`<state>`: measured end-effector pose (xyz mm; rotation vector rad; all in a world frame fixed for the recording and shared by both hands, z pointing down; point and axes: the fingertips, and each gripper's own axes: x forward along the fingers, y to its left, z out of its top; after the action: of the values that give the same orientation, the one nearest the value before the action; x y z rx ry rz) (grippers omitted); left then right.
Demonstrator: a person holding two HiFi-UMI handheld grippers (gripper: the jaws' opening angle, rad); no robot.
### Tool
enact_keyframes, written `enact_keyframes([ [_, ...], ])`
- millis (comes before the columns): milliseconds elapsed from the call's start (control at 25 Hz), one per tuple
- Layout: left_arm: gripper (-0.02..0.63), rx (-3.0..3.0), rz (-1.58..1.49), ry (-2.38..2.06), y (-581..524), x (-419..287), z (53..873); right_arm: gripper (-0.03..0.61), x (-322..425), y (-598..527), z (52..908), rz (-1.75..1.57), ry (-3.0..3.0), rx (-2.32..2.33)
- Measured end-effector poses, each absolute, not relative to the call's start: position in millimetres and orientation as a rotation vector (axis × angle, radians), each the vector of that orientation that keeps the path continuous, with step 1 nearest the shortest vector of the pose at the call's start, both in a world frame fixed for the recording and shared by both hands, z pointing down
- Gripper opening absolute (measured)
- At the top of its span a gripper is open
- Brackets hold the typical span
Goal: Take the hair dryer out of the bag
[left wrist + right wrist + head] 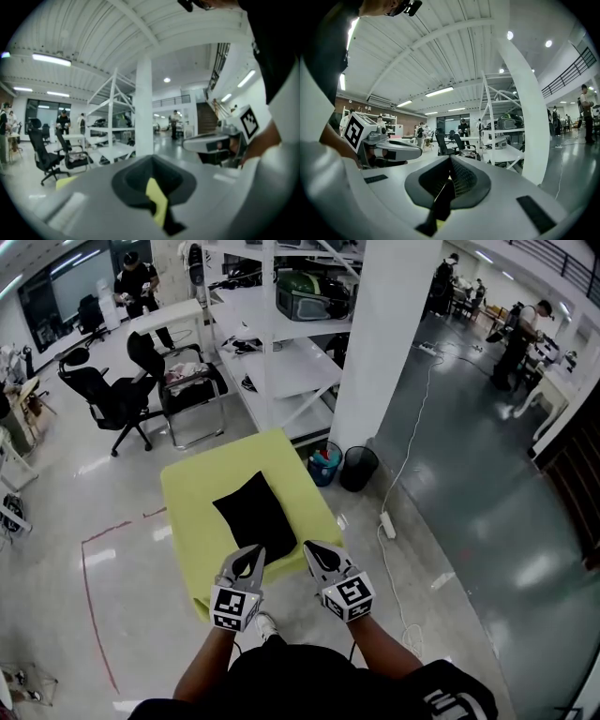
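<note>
A black bag [255, 512] lies flat in the middle of a small yellow-green table [197, 486]. No hair dryer shows; the bag looks closed. My left gripper [251, 553] hovers over the table's near edge, just short of the bag's near corner, jaws shut and empty. My right gripper [313, 548] is level with it at the bag's near right side, also shut and empty. In the left gripper view the shut left gripper [152, 157] points out level into the room, with the right gripper [213, 143] beside it. The right gripper view shows the shut right gripper [450, 158] and the left gripper [391, 151].
A white pillar [380, 343] and white shelving [281, 352] stand behind the table. A blue bin [323, 465] and a black bin [358, 468] sit at the table's far right corner. A power strip [387, 524] with a cable lies on the floor to the right. Office chairs [117, 399] stand at the left.
</note>
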<state>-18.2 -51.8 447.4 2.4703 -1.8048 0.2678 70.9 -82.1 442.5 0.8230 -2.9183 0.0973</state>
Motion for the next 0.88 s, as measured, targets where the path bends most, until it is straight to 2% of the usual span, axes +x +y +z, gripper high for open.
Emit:
enact_keyframes([
  [480,0.006,2.420,0.250,-1.859,-100,-104,449,0.006,-13,-131,437,0.066,-2.922,0.771],
  [880,0.006,2.419,0.270,-1.808,-114,-108,471,0.006,-15,-151,450,0.097,-2.884,0.823],
])
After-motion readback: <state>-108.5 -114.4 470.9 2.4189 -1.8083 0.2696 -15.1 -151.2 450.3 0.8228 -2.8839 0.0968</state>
